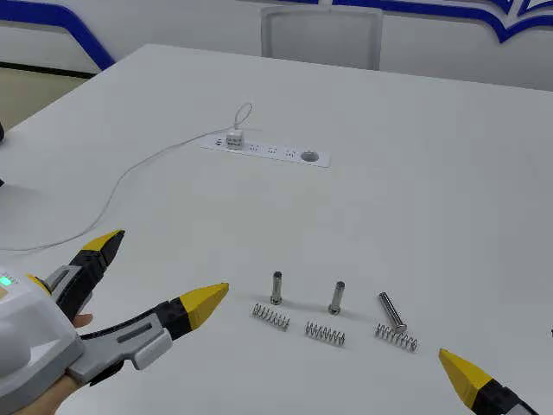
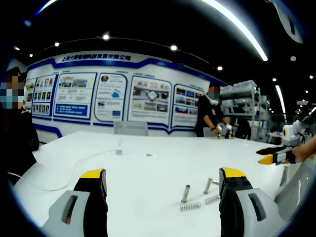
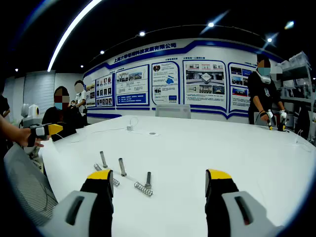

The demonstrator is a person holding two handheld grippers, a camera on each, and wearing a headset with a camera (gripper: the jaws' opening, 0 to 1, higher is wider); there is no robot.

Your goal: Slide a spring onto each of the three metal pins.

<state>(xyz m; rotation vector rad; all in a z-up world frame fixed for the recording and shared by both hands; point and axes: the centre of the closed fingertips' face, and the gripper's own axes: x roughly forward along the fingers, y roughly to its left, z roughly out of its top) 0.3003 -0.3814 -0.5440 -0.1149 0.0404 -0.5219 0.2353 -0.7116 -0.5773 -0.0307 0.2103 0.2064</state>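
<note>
Yellow-tipped, your left gripper hovers toward the near edge of the table, jaws spread and empty. Three metal pins sit in a row, a spring lying just before each, likely so you pair them easily. Your right gripper is spread too, holding nothing.

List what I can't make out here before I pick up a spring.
- Right pin and its spring: left gripper view, mostly behind the left gripper's jaw.
- Right pin standing or lying: unclear, the views disagree.
- Right gripper: head view, one jaw cut off by the frame edge.
- Coil ends on any spring: too small in every view.
</note>
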